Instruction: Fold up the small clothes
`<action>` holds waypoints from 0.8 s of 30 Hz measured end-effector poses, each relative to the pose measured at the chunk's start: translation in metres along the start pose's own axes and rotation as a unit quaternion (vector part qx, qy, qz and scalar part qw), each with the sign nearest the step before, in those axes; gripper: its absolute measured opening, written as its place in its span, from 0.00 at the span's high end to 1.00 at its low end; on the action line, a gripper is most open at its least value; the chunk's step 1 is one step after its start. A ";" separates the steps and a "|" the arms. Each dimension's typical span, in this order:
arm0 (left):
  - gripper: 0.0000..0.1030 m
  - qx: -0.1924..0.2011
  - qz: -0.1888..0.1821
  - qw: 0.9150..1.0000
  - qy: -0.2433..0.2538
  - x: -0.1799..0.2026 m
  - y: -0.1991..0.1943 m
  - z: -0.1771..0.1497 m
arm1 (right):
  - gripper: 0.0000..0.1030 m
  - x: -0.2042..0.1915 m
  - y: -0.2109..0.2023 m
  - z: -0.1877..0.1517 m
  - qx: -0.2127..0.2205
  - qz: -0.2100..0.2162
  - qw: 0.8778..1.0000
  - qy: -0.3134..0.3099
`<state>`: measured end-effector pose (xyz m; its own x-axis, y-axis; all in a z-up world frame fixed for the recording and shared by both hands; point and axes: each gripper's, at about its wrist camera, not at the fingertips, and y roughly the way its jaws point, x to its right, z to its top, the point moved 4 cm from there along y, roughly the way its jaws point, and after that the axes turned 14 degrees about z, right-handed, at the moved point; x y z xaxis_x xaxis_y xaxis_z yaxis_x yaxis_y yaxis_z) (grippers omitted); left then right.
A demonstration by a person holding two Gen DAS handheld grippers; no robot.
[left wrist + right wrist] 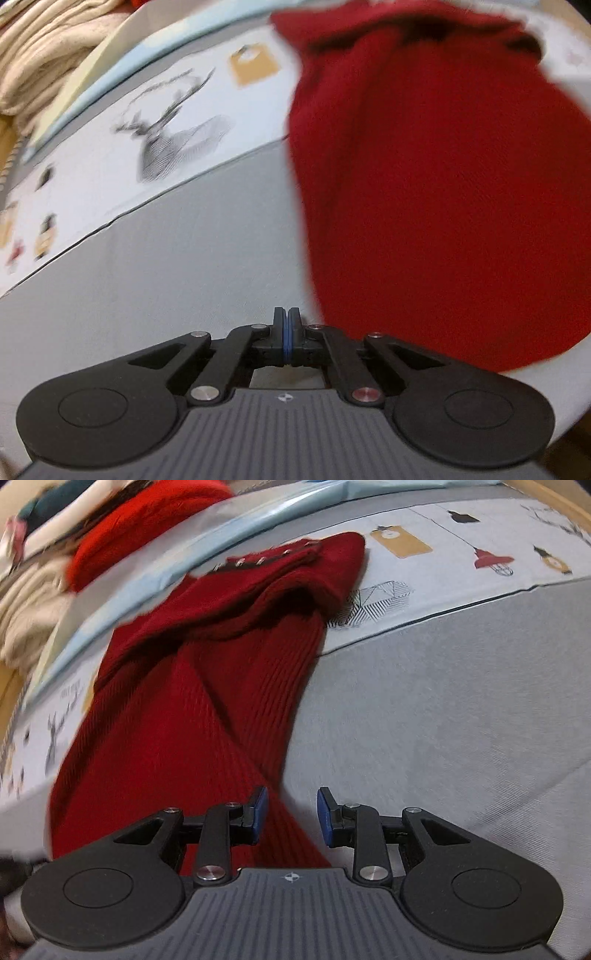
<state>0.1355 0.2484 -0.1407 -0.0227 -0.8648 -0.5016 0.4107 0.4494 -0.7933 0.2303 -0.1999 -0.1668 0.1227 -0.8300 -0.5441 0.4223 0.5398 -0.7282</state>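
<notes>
Your left gripper (286, 334) is closed on nothing and your right gripper (291, 814) stands part open over the dark red ribbed knit garment (207, 686) on the grey bedsheet (424, 701); closing there risks bunching a crooked fold.

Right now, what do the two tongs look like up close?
Both match. The left tongs and right tongs have matte black linkage arms with silver pivot screws, blue pads on the fingertips, two round black discs, and a ribbed dark grey body bearing a small round crosshair mark.
</notes>
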 end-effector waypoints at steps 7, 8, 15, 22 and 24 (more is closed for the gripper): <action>0.92 0.039 -0.149 0.968 -0.199 -0.054 -0.016 0.000 | 0.65 -0.014 0.047 0.012 0.019 0.021 1.000 0.009; 0.88 0.037 -0.149 0.966 -0.209 -0.056 -0.016 0.003 | 0.65 -0.012 0.050 0.013 0.019 0.019 1.000 0.008; 0.60 -0.007 -0.157 0.974 -0.165 -0.024 0.009 0.020 | 0.93 0.000 0.078 0.026 0.006 0.030 0.999 0.017; 0.85 -0.030 -0.144 0.980 -0.136 -0.002 0.021 0.027 | 0.96 0.007 0.042 0.049 0.021 0.032 0.999 0.012; 0.88 -0.021 -0.158 0.979 -0.124 0.001 0.014 0.027 | 0.97 0.014 -0.009 0.074 0.072 0.023 0.997 -0.012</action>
<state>0.1657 0.2476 -0.1435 0.0813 -0.9876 -0.1344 0.3806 0.1554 -0.9116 0.2946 -0.2264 -0.1370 0.1652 -0.8094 -0.5635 0.5399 0.5523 -0.6351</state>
